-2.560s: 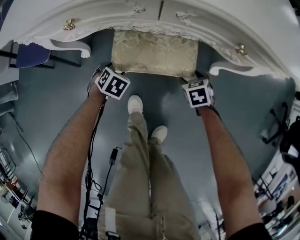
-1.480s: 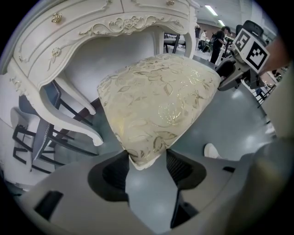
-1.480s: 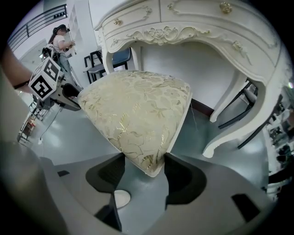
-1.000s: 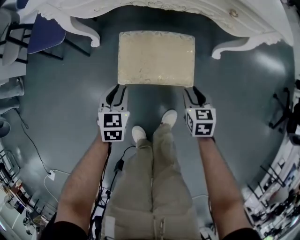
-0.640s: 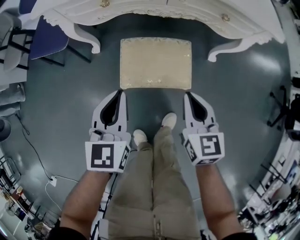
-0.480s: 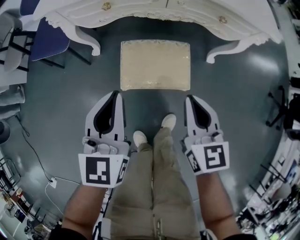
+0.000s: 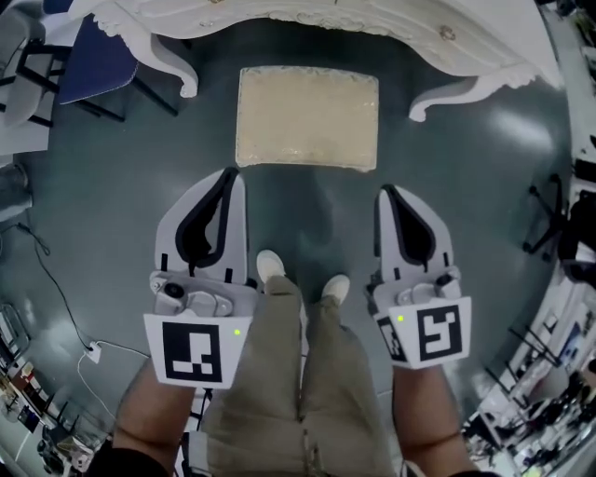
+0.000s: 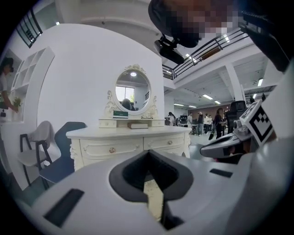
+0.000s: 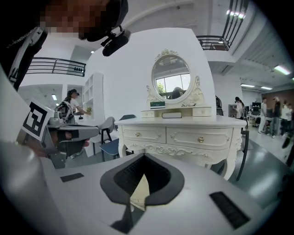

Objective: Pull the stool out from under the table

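Stool (image 7: 307, 116) stood on the floor (image 7: 121, 186) on the near side of the bench (image 7: 391, 26). Its whole cushion was in plain sight and no part lay under the bench top. Its far edge sat about level with the two front bench legs, with a gap to each at left and right.

Left gripper (image 7: 231, 174) and right gripper (image 7: 384, 191) were held well above the floor, near of the stool and apart from it, one in line with each near corner. Both had their jaws fully closed with nothing between them; each gripper view showed only a sliver of cushion far below, past the tips. The person's shoes (image 7: 270, 265) stood near of the stool's near edge.

Assessment: the pull was judged complete or very nearly so, and the step in hand was the final check.

Recommendations:
- Confirm the stool sits square to the bench and clear of both legs before calling the job done.
- If more clearance is wanted, open both grippers and take the two near corners evenly.
- Draw straight toward the near side so the stool does not skew into a leg.
- Step the feet back first to leave room
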A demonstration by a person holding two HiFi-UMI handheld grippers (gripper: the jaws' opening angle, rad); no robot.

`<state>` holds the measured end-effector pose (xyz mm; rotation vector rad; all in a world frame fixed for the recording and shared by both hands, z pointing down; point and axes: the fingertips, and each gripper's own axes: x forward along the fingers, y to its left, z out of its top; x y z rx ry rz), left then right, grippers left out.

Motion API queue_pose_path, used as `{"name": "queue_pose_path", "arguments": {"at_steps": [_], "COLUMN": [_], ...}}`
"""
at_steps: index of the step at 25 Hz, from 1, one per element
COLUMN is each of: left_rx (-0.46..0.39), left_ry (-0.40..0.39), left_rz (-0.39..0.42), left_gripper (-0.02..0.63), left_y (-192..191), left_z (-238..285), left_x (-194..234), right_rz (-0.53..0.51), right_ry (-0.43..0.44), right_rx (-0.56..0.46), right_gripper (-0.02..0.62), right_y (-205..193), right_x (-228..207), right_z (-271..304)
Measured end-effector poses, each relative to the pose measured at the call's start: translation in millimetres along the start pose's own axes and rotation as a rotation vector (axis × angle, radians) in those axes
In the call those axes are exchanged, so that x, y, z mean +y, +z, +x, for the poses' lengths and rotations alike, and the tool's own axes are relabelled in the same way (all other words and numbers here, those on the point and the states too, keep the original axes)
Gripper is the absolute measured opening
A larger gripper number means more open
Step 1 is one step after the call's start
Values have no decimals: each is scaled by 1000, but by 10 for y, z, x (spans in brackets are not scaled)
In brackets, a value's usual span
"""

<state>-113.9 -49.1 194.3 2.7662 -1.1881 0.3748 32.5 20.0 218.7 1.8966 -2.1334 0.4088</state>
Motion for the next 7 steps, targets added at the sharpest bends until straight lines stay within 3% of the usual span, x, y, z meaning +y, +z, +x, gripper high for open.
{"name": "queue_pose_path", "arguments": {"at_steps": [7], "left_rx": [-11], "left_ry": [38], "left_rz": [20], "left_gripper": [3], "left_y": [-235], "left_z": [10], "left_x": [-321], "right_rz": [-15], "right_ry": [84], "right_rx": [14], "right_gripper": [2], "right_y": [-465], "right_x": [44], "right_z": [-92]}}
